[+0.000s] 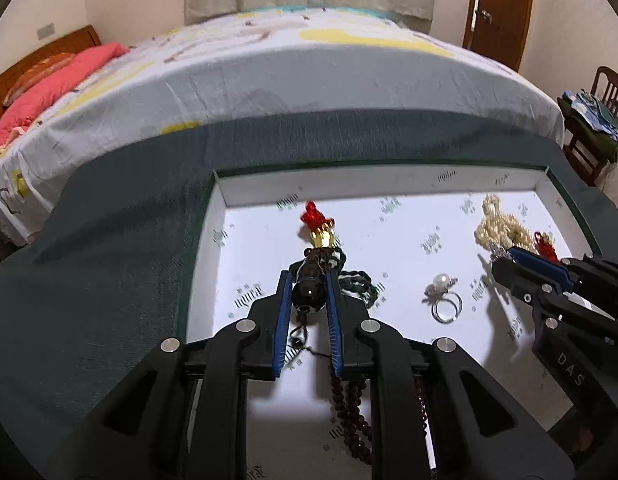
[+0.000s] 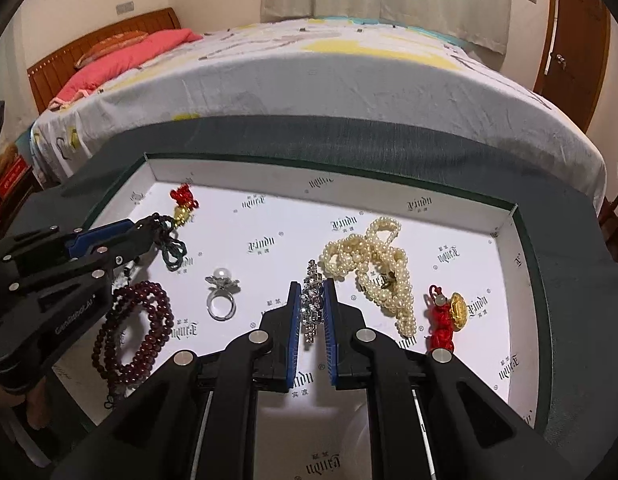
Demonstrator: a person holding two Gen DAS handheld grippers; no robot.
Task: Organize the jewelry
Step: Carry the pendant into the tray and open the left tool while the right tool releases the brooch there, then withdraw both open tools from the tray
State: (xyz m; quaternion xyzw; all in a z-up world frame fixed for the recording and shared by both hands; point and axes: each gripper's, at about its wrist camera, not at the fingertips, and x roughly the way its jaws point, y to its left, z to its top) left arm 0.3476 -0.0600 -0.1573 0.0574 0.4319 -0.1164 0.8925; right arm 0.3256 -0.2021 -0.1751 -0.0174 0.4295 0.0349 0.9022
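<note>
my left gripper point(image 1: 307, 286) pinches a dark bead pendant point(image 1: 309, 290) between its blue pads — gold charm and red knot point(image 1: 315, 218) pointing off the tips, green cord point(image 1: 359, 282) looped beside it. my right gripper point(image 2: 312, 300) is closed on a rhinestone strip point(image 2: 313, 304). both are over the white tray point(image 2: 505, 236), where a pearl ring point(image 2: 221, 294), a pile of pearl strands point(image 2: 373, 264), dark red beads point(image 2: 137, 332) and a red tassel with a gold coin point(image 2: 445, 316) lie apart.

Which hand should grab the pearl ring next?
Neither is free: the left gripper holds the dark pendant, the right gripper the rhinestone piece. The pearl ring lies between them.
</note>
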